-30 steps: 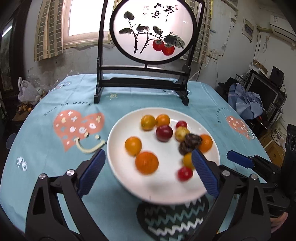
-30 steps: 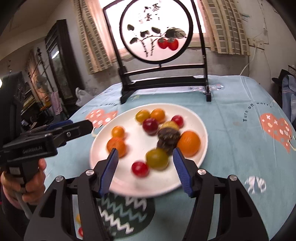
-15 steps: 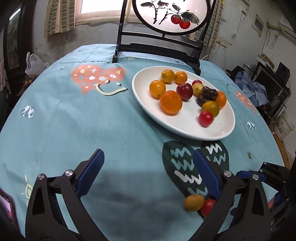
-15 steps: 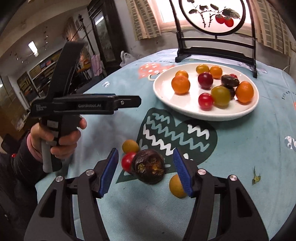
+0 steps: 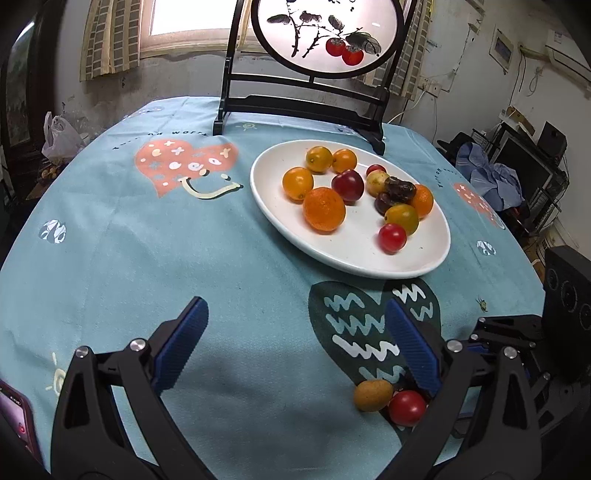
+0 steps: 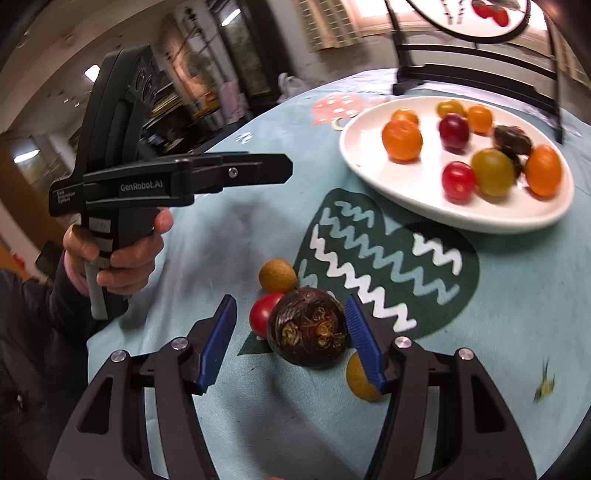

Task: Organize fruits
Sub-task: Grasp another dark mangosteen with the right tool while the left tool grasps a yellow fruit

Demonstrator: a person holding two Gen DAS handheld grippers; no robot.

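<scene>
A white plate (image 5: 406,266) holds several oranges, tomatoes and dark fruits on the blue tablecloth. My left gripper (image 5: 295,325) is open over bare cloth, nearer than the plate, with nothing between its fingers. Beside its right finger lie a tan fruit (image 5: 373,395) and a red tomato (image 5: 406,407). In the right wrist view my right gripper (image 6: 288,310) is open around a dark wrinkled fruit (image 6: 308,332) that rests on the cloth, close to the right pad and apart from the left one. The tan fruit (image 6: 277,275), the tomato (image 6: 264,314) and a yellow fruit (image 6: 356,376) lie around it.
A round painted screen on a black stand (image 5: 325,33) stands behind the plate. A hand (image 6: 125,258) holds the left gripper (image 6: 284,170) to the left of the loose fruits. A phone (image 5: 14,417) lies at the near left edge. A black speaker (image 5: 569,288) and clutter stand off the table's right side.
Both grippers have drawn back from over the plate and come down toward the near part of the table. The dark fruit and the loose fruits now sit at the right gripper's fingers.
</scene>
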